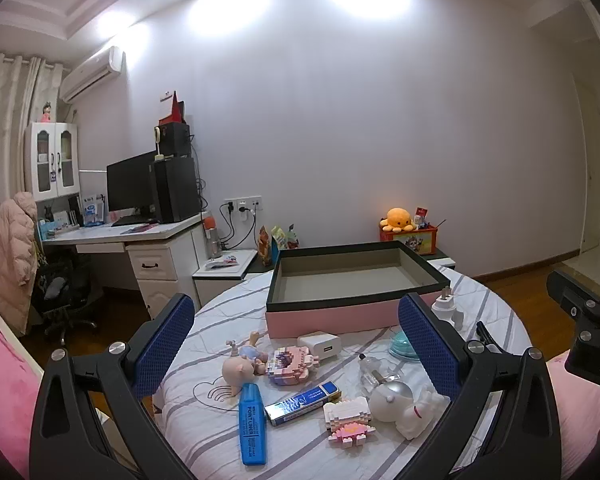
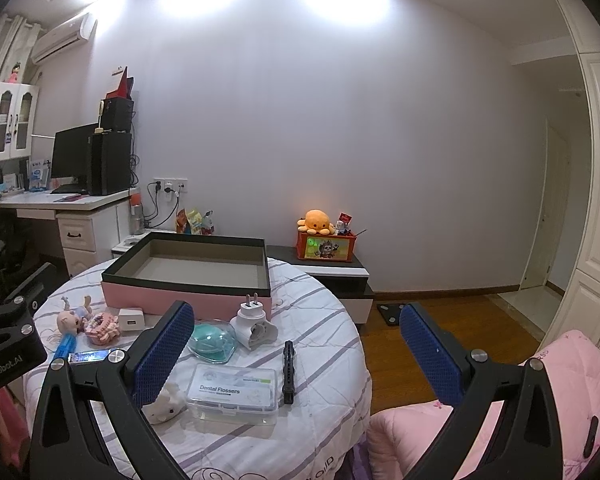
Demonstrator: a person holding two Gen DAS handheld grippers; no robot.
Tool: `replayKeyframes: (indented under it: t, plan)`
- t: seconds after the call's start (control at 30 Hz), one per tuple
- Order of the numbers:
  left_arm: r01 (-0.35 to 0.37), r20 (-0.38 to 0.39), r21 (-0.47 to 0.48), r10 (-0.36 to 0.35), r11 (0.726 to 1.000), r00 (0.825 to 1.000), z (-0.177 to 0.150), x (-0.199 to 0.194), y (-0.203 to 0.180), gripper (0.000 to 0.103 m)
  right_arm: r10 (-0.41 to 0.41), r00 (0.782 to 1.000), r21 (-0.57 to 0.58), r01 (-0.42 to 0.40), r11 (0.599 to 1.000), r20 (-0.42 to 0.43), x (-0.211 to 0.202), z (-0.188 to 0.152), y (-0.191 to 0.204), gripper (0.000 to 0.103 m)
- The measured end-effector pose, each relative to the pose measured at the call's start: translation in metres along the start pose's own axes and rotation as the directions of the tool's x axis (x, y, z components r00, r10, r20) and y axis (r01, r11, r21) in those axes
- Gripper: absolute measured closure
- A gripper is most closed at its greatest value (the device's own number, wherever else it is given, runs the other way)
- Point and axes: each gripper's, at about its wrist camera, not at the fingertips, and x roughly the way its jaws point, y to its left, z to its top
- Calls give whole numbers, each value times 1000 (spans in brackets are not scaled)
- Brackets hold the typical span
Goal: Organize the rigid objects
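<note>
Pink-sided box (image 1: 332, 318) sits empty at the table's far edge; both your grippers, left gripper (image 1: 300, 344) and right gripper (image 2: 296, 344), gape empty, so square up on the blue highlighter (image 1: 251, 424) first.

Both wrist cameras look forward from near over the table (image 1: 220, 312), sharing the box (image 1: 356, 276).

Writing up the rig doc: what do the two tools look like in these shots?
The left tool and right tool look identical: two flat fingers faced with blue dimpled pads, on black angular plastic arms with triangular cutouts and round silver pivot screws. The left body, seen from the right camera, bears white lettering. No cables, hands or sleeves visible.
</note>
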Motion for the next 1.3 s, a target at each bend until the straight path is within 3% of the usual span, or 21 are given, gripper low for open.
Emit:
replayKeyframes:
  t: [1.3]
  plan:
    - [20,-35,-15,-20,1000,999,5,9,3,0,-2,1000,-18,1,1000,-28,7,0,3,0]
